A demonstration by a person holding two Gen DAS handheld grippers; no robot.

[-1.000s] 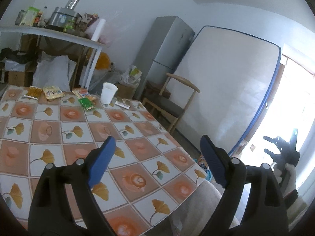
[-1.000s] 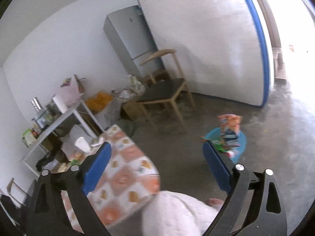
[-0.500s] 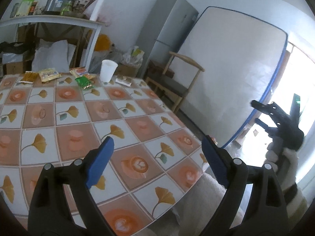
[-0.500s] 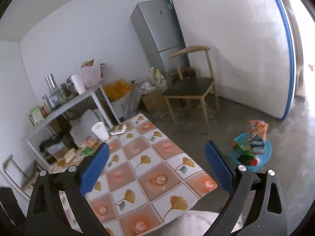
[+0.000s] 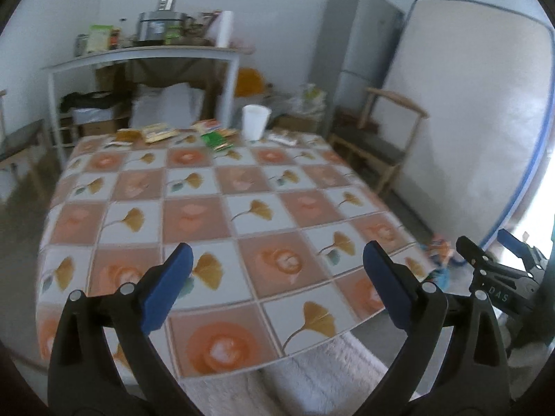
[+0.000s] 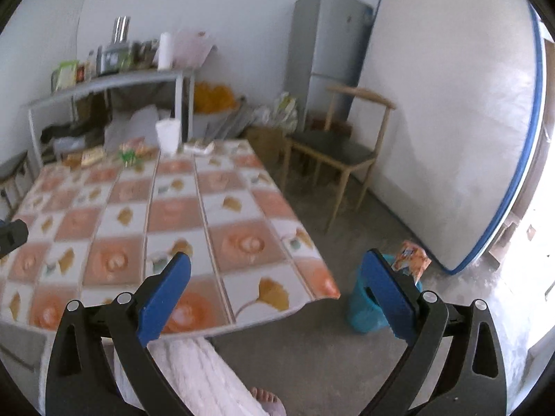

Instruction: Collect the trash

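Both grippers hang over the near edge of the table [image 5: 145, 180], pointed at its far end, and neither holds anything. The left gripper [image 5: 275, 279] has its fingers spread wide with only tablecloth between them; the right gripper [image 6: 277, 282] is spread just as wide and just as empty.

Well beyond the left fingertips, from left to right along the far edge, lie yellow snack packets [image 5: 158, 132], a green wrapper [image 5: 215, 141], a white paper cup [image 5: 255, 122] standing upright, and a small flat wrapper [image 5: 282, 137] just past it. All of it looks light and thin. The packets should crumple easily and may slide on the smooth cloth, so I would pinch them at a raised edge or corner. The cup would crush under a hard squeeze; a gentle grip across its rim or wall seems safest.

Beside the right finger of the right gripper, down on the floor, a blue bin [image 6: 364, 306] already has an orange bag [image 6: 412, 260] sticking out.
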